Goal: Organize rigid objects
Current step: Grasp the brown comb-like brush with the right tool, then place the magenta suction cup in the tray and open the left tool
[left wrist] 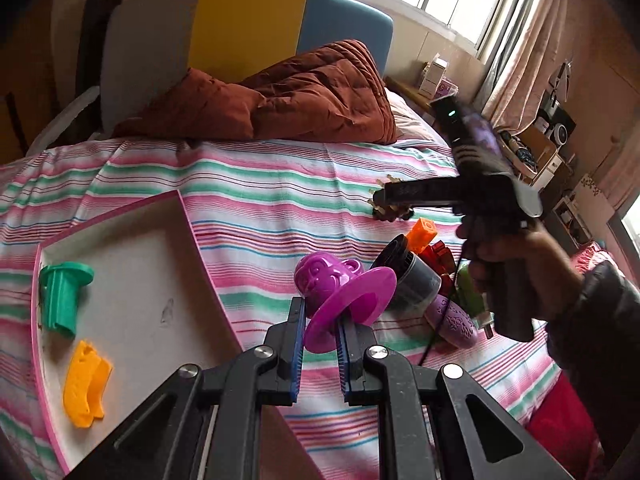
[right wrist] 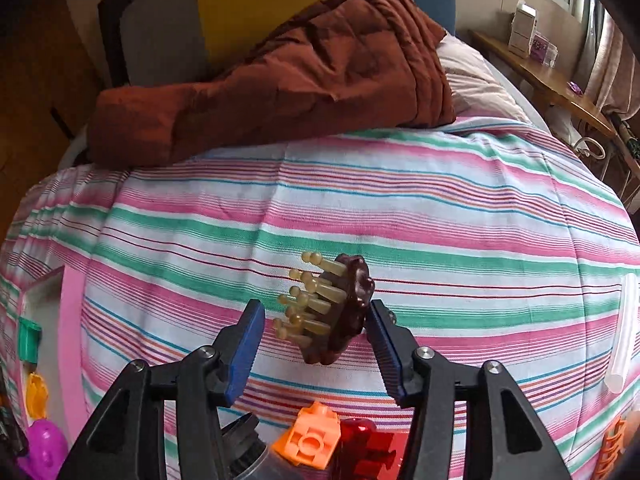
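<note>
Left gripper [left wrist: 320, 322] fingers clamped on rim of magenta plastic monkey-face mould [left wrist: 340, 298], held above striped bedsheet [left wrist: 280, 184] beside pink-rimmed white tray [left wrist: 136, 248]. Right gripper [right wrist: 316, 332] fingers apart around dark brown scalp brush with amber bristles [right wrist: 336, 312]; contact unclear.

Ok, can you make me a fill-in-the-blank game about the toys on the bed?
1. The left gripper is pinching a ____ monkey toy.
2. The green toy lies inside the ____.
3. Next to it lies a ____ toy.
4. The right gripper is open around a brown ____.

Missing words: purple; tray; yellow; brush
</note>
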Available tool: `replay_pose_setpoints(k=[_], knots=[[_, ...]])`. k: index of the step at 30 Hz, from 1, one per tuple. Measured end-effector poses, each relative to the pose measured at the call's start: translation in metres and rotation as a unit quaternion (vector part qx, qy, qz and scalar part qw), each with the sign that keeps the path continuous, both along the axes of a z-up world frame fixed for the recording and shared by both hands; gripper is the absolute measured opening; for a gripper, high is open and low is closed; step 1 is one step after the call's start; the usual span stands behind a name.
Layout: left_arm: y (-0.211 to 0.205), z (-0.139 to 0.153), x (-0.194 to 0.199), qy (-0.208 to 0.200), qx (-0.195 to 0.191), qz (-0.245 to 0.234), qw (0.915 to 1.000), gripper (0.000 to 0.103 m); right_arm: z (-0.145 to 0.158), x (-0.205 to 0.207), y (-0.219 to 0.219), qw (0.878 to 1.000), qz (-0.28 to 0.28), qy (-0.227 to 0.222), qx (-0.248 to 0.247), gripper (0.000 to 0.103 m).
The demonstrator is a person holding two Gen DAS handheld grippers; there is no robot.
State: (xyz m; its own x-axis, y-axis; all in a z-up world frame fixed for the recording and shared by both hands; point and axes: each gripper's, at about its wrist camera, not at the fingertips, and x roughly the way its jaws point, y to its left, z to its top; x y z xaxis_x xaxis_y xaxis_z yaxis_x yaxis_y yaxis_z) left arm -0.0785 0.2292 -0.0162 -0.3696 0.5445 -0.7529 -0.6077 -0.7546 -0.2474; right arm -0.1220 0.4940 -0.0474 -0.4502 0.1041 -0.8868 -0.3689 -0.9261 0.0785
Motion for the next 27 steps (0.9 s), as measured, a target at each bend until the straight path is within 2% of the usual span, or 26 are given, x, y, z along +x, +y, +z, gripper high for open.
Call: replay_pose_setpoints(k=[2,6,11,17,20,23,27], knots=[[-0.007,0.001,0.003,0.000,0.001,0.004,1.0000,0.014,-0.007,-0.002,-0.003,1.000,0.007,0.005,0.008,0.036],[-0.020,0.002,0.009,0.003,0.001,0.010,0.9999,0.014,-0.003,-0.001,-0.007,1.000,0.004,0.015,0.010,0.036],[-0.040,0.003,0.014,0.001,0.004,0.028,0.9996,0.014,0.022,0.005,-0.028,0.999,0.024,0.047,0.013,0.036],[-0.066,0.007,0.021,0.004,0.006,0.052,0.9986,0.014,0.049,0.024,-0.074,0.993,0.086,0.079,-0.025,0.036],[-0.085,0.007,0.024,0.003,0.005,0.069,0.9976,0.014,0.051,0.041,-0.106,0.987,0.129,0.075,-0.051,0.036],[-0.107,0.005,0.028,0.004,0.002,0.090,0.9959,0.014,0.042,0.065,-0.136,0.983,0.165,0.064,-0.056,0.036],[-0.138,-0.002,0.032,-0.004,-0.005,0.122,0.9925,0.014,0.016,0.090,-0.163,0.982,0.186,0.029,-0.020,0.036]])
